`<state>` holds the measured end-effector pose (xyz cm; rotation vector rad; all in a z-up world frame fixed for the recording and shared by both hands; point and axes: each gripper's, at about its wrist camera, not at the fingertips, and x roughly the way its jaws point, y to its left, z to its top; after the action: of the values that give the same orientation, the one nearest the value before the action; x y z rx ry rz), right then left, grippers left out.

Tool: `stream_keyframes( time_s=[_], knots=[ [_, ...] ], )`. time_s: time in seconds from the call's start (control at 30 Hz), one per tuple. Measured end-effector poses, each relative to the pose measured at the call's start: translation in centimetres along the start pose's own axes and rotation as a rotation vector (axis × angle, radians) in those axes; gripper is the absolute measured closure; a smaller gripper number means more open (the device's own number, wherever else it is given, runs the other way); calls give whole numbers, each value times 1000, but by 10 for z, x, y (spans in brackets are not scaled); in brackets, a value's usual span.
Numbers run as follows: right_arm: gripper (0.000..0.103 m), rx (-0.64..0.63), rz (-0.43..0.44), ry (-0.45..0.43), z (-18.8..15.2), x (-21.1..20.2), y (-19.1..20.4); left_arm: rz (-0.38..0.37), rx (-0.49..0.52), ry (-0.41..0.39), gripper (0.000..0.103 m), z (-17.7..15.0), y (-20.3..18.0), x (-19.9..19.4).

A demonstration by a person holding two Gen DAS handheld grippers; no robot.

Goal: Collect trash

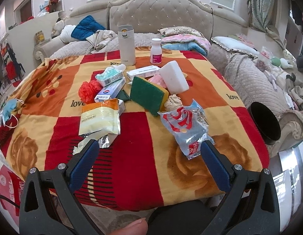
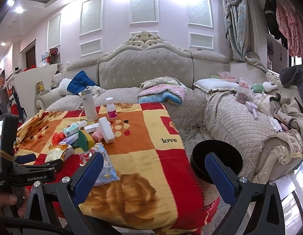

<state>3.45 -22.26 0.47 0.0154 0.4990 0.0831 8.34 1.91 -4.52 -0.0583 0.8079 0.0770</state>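
Note:
A pile of litter lies on the red, orange and yellow blanket (image 1: 135,137): a clear blue and red plastic wrapper (image 1: 187,126), a yellow snack packet (image 1: 100,118), crumpled foil (image 1: 104,141), a beige paper wad (image 1: 173,101) and a red net ball (image 1: 88,90). My left gripper (image 1: 149,146) is open and empty just before the pile, its fingertips beside the foil and the wrapper. My right gripper (image 2: 154,156) is open and empty over the blanket's right edge. A black round bin (image 2: 217,159) stands on the floor behind its right finger; it also shows in the left wrist view (image 1: 266,124).
A white flask (image 1: 126,45), a pill bottle (image 1: 156,51), a green and yellow sponge (image 1: 148,93), a white foam block (image 1: 174,77) and small boxes (image 1: 110,90) share the blanket. A blue face mask (image 1: 9,110) lies at its left edge. Beds with bedding stand behind and right.

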Motion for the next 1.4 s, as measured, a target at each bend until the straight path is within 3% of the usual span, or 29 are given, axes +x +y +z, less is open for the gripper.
stream_keyframes(
  time_s=[0.2,0.37,0.5,0.63,0.7,0.8,1.4],
  knots=[
    [0,-5,12,9,0,6,6,-26,37,2,0,-10,9,5],
    [0,-9,23,34,-5,15,12,-67,-9,43,0,-18,27,16],
    [0,-21,31,54,-11,21,17,-31,-23,-6,0,-18,35,14],
    [0,-18,41,67,-15,26,18,-47,8,-125,0,-15,35,3],
    [0,-17,43,70,-17,27,18,-80,35,-81,0,-12,31,5],
    [0,-10,46,74,-19,27,17,0,58,-75,0,-11,23,2],
    [0,-26,39,64,-20,1,25,14,30,-94,0,-16,21,-13]
  ],
)
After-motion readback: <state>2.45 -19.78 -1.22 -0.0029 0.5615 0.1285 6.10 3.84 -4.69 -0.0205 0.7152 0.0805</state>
